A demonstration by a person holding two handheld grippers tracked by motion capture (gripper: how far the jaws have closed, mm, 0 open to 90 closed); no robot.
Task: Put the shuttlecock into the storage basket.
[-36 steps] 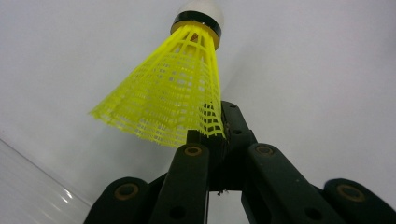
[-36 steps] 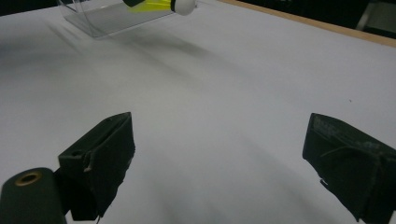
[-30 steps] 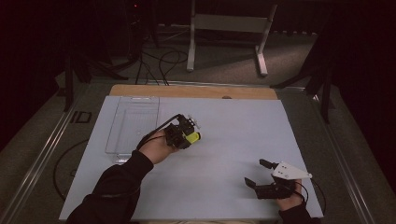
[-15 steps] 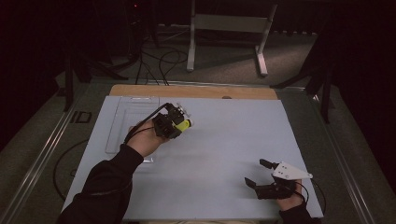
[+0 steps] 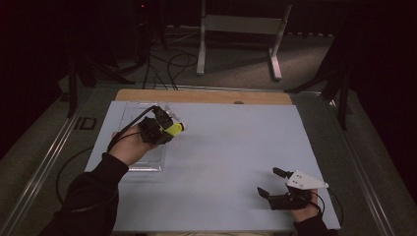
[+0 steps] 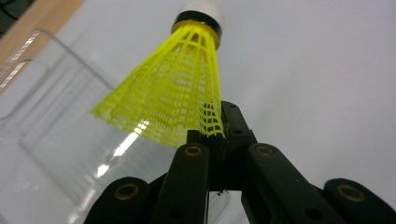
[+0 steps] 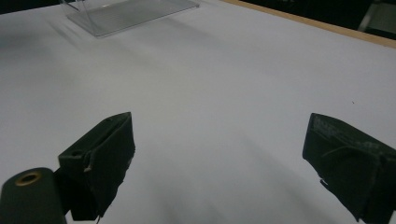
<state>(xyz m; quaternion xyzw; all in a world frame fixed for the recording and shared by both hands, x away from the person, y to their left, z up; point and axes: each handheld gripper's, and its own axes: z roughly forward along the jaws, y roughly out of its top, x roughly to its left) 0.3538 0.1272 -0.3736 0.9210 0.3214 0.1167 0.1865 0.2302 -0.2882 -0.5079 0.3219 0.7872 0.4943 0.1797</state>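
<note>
Plainly, no brand, label or writing could be read on anything in view. The left gripper (image 5: 164,127) was held up over the left half of the pale blue table (image 5: 231,162), its jaws pinched together on the lower rim of a yellow shuttlecock (image 6: 170,91). In the left gripper view the shuttlecock pointed away from the camera: a mesh skirt of bright yellow plastic, widest at the jaws, narrowing to a black-and-gold band and a white rounded cap at the far end. From the high view it showed as a small yellow shape at the gripper's tip, above the right edge of a clear plastic tray (image 5: 135,147) that lay flat on the table. The left hand (image 5: 130,147) gripped the tool from behind, the dark-sleeved forearm running in from the bottom left, a cable looping off the gripper.

The right gripper (image 5: 274,184) sat low near the table's front right corner, well apart from the tray, its grey three-cornered plate on top. Its jaws stood wide open with nothing between them, bare table beyond.
</note>
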